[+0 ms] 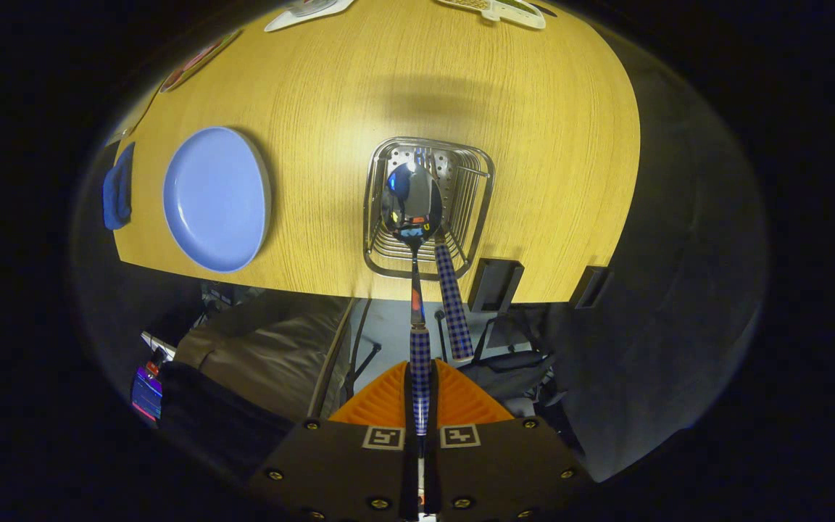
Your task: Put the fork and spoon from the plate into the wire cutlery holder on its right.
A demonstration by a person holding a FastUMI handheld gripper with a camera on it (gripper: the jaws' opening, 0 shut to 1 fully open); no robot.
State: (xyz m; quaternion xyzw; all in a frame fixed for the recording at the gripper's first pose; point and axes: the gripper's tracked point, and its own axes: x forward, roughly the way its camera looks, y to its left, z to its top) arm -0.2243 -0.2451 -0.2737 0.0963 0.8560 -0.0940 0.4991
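Note:
My gripper [420,388] is shut on the checked handle of the spoon [412,206], which points straight ahead of the fingers. Its shiny bowl hangs over the mouth of the wire cutlery holder [477,210] on the wooden table. A second checked handle, the fork [454,301], sticks out of the holder just right of the spoon's stem; its head is hidden inside the wires. The blue plate [216,197] lies bare to the left of the holder.
A blue cloth [117,190] lies left of the plate at the table's edge [301,290]. White objects [504,10] sit at the far side of the table. Below the near edge are a grey cushion [265,348] and cables.

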